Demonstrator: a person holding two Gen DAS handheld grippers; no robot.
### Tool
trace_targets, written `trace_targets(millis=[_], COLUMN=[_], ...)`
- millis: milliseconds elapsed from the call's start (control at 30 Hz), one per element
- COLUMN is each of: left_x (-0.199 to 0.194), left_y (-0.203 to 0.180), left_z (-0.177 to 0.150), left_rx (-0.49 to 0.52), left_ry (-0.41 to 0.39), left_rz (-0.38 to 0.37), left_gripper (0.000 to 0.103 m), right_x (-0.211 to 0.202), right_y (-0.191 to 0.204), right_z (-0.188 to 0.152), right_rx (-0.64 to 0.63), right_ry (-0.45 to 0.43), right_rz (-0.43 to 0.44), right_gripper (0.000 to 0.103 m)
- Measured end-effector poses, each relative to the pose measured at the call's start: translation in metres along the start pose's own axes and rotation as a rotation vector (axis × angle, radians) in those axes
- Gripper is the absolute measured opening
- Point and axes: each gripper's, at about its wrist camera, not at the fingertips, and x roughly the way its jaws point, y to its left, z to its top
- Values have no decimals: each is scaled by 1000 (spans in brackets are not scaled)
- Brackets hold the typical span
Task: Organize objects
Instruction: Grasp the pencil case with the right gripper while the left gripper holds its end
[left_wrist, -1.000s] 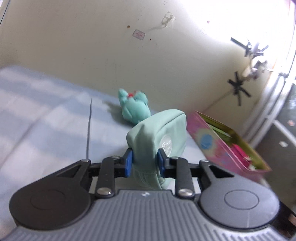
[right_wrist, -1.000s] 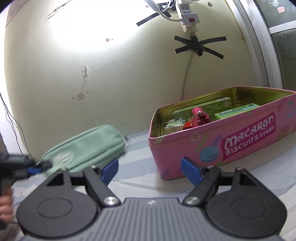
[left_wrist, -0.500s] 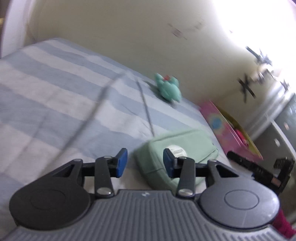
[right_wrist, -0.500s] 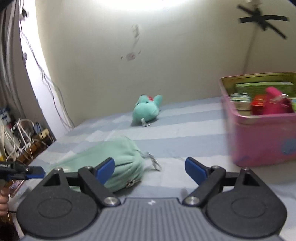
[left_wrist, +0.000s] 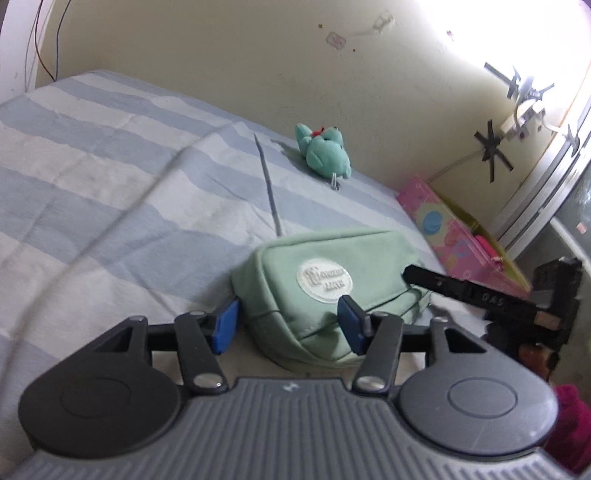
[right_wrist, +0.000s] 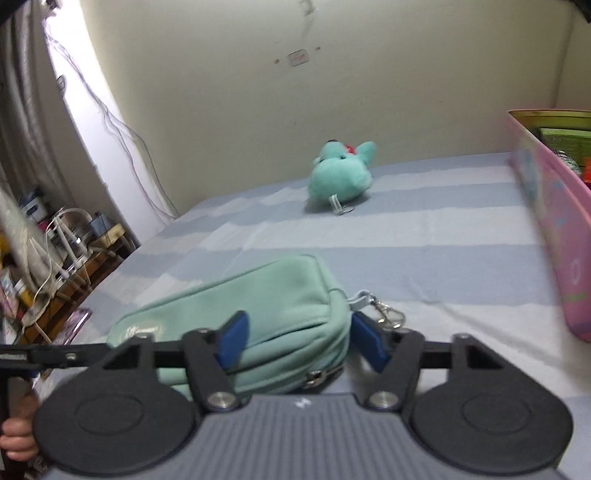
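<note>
Pouch (right_wrist: 236, 306) lies on bed (right_wrist: 424, 240), plush (right_wrist: 341, 173) behind, tin (right_wrist: 554, 221) right.

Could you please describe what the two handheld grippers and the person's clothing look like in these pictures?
Both the left gripper and the right gripper have ribbed grey bodies, two round black discs, black finger arms with silver rivets, and blue pads. A small white mark sits on each body. No cables show. A magenta sleeve appears at the left view's edge.

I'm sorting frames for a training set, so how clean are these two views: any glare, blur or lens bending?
Left wrist view: window glare washes out the upper right wall, and the striped sheet bows with fisheye curve. Right wrist view: the pink tin is smeared at the right edge, glare whitens the left wall, while the green pouch and teal plush are only slightly soft.
</note>
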Motion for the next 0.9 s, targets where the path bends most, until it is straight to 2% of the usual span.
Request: trace_targets(millis=[100, 167, 333, 567, 900], left_x=[1, 1, 11, 46, 96], left_y=[-16, -20, -37, -102, -181], left_z=[-7, -8, -9, -19, -28], left_rx=[88, 107, 152, 286, 425], left_ry=[-29, -23, 28, 89, 169], left_rz=[53, 48, -34, -125, -260], left_gripper=[60, 60, 60, 60, 60], right_x=[-3, -10, -54, -120, -190], right_y=[2, -2, -16, -42, -96], right_z=[-3, -8, -32, -65, -96], right_rx=[4, 58, 110, 153, 321], right_ry=[3, 13, -6, -86, -207], right_rz=[-14, -11, -32, -175, -326], right_gripper=[58, 58, 58, 59, 59])
